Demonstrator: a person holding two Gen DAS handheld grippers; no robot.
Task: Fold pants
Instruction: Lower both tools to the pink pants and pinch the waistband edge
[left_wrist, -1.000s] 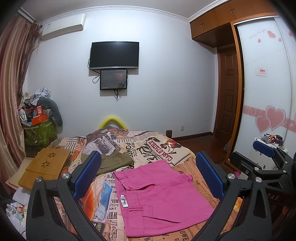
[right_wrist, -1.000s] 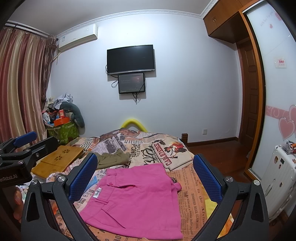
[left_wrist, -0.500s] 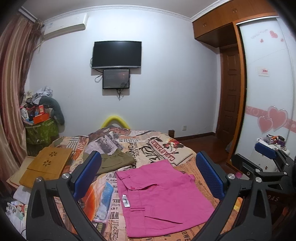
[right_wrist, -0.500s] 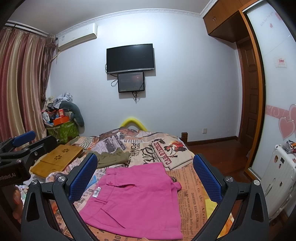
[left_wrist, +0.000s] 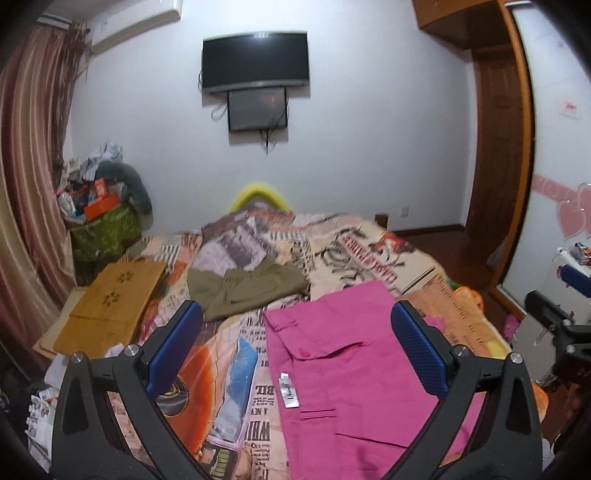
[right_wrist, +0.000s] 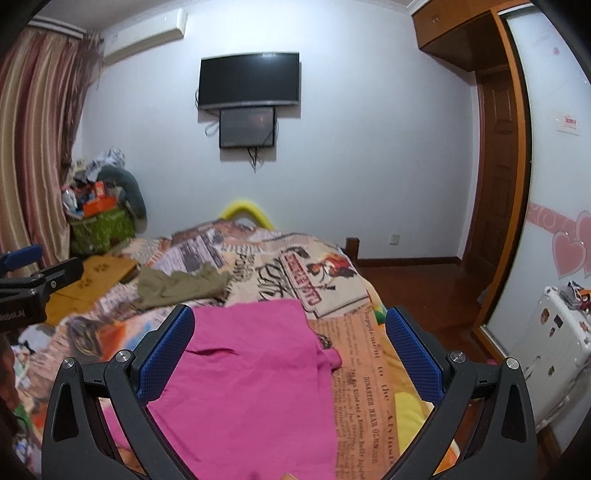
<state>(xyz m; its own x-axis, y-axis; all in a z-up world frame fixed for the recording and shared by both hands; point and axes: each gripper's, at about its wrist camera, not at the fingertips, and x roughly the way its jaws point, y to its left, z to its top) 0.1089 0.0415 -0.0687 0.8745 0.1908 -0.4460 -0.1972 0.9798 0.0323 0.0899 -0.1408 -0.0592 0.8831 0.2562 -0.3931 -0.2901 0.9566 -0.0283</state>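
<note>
Pink pants (left_wrist: 347, 365) (right_wrist: 251, 380) lie folded flat on the patterned bedspread (left_wrist: 229, 362) (right_wrist: 365, 362), waistband and white tag toward the left. My left gripper (left_wrist: 295, 354) hovers above the pants' left part, open, nothing between its blue pads. Over the pants' right side my right gripper (right_wrist: 290, 354) is also open and holds nothing. The left gripper's body (right_wrist: 33, 291) shows at the left edge of the right wrist view; the right gripper's body (left_wrist: 554, 317) shows at the right edge of the left wrist view.
An olive green garment (left_wrist: 243, 291) (right_wrist: 177, 288) lies crumpled farther up the bed. A wooden lap board (left_wrist: 110, 306) rests at the bed's left side. Beyond it stands a green basket (left_wrist: 103, 232) piled with clutter. A white suitcase (right_wrist: 554, 350) stands at the right, on the wooden floor.
Both grippers have moved forward and tilted down toward the bed, so the pink pants sit larger and nearer between the fingers. The pants themselves lie as before.
</note>
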